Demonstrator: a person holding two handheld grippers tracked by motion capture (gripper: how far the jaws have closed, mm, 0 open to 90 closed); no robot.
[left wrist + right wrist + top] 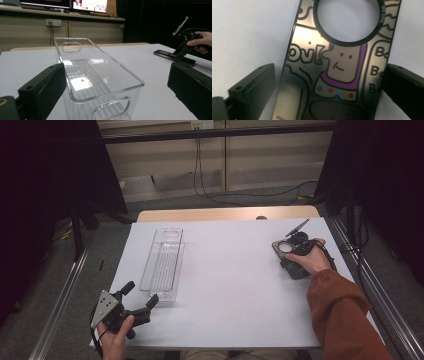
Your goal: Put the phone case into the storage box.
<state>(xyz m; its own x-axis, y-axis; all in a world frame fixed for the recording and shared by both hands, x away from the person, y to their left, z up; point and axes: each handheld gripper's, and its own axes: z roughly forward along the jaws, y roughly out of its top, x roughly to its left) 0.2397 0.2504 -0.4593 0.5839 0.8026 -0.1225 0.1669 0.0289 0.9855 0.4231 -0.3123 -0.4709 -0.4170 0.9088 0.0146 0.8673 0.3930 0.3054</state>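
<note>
A glossy phone case [332, 75] printed with a cartoon figure and pierced by a large round hole lies flat on the white table top [230, 290] at the right. My right gripper [329, 67] points down over the phone case [295, 271], one jaw on each long side. The left jaw stands off its edge and the right jaw sits close beside it. A hand holds the right gripper [295, 252]. At the front left corner my left gripper [142, 292] stands open just short of the near end of a clear plastic bin [165, 262] with nothing in it.
The clear bin [140, 82] runs lengthwise away from the left gripper [116, 67], with handle cut-outs at both ends. Farther right lie the phone case [163, 53] and the right gripper [185, 47]. Metal rails [65, 290] flank the table and cables hang behind it.
</note>
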